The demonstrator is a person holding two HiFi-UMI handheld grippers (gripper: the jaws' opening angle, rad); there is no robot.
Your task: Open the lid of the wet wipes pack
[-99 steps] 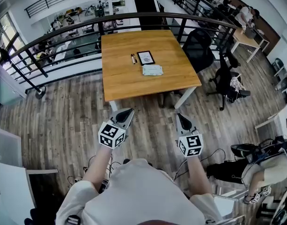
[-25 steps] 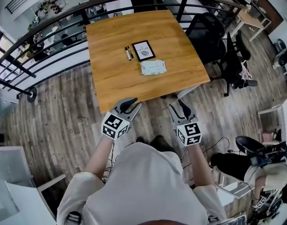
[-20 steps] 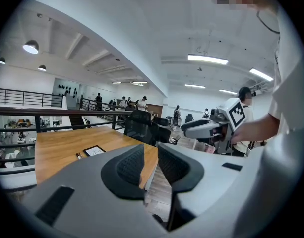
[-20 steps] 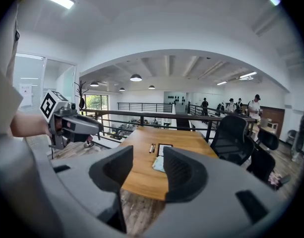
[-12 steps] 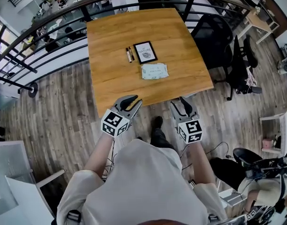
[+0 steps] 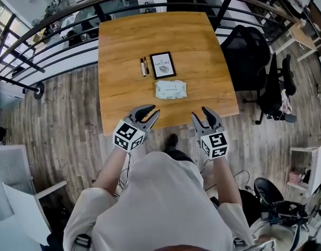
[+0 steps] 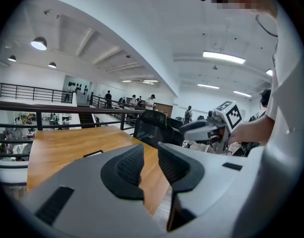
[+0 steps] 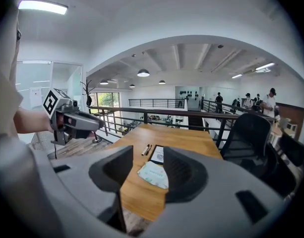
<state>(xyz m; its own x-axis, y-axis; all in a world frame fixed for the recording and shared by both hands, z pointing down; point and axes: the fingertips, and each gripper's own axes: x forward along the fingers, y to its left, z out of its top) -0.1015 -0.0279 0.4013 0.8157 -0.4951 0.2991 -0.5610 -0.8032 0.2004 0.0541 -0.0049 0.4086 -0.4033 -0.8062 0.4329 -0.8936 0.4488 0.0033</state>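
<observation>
The pale green rectangular wet wipes pack [image 6: 171,89] is too small in the head view for its lid or print to be made out. In the right gripper view the right gripper [image 8: 148,155] covers the pack's right edge with a dark jaw pad, and no lid can be told there either. Whether the two slim dark sticks [image 6: 144,66] beside the black-framed card [image 6: 163,65] are pens or markers is unclear. In the left gripper view the left gripper [image 7: 151,155] hides the middle of the wooden table [image 6: 118,46], leaving only a corner of the card in sight.

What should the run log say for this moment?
pale green wet wipes pack: flat on square wooden table, untouched | left gripper: open, empty | right gripper: open, empty, pack ahead
</observation>
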